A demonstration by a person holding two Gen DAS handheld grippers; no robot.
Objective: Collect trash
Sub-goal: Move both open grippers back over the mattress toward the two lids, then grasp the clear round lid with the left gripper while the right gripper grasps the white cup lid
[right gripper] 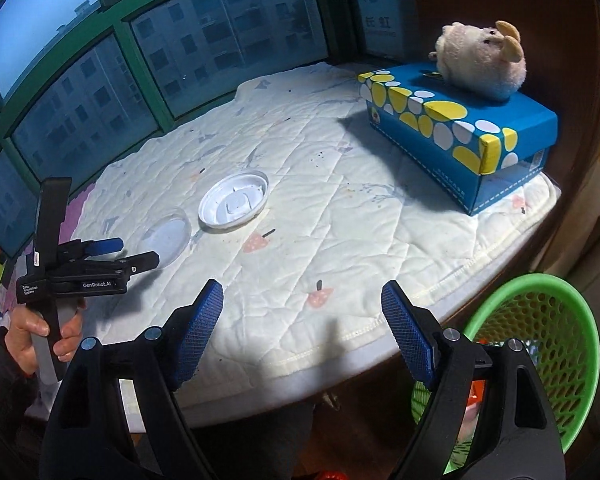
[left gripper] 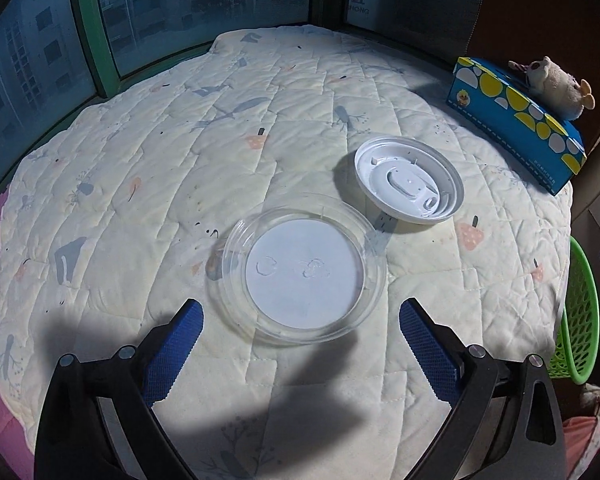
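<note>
Clear plastic lid [left gripper: 300,270] flat on quilted mat [left gripper: 140,160], white lid [left gripper: 409,179] touching at its 1 o'clock, left gripper [left gripper: 300,320] spread wide, empty, hovering near clear lid's 6 o'clock edge, right gripper [right gripper: 302,300] spread, empty, green basket [right gripper: 540,340] at its 4 o'clock.

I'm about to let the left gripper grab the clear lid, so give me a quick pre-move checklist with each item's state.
1. left gripper open and empty: ok.
2. clear lid lies ahead of the fingers, between their lines: ok.
3. Clear lid free of the white lid: cannot tell, their rims look very close.
4. right gripper open, empty, away from both lids: ok.
5. green basket beside the table, mouth unobstructed: ok.
6. Lid rim graspable on the soft quilt: cannot tell.
</note>
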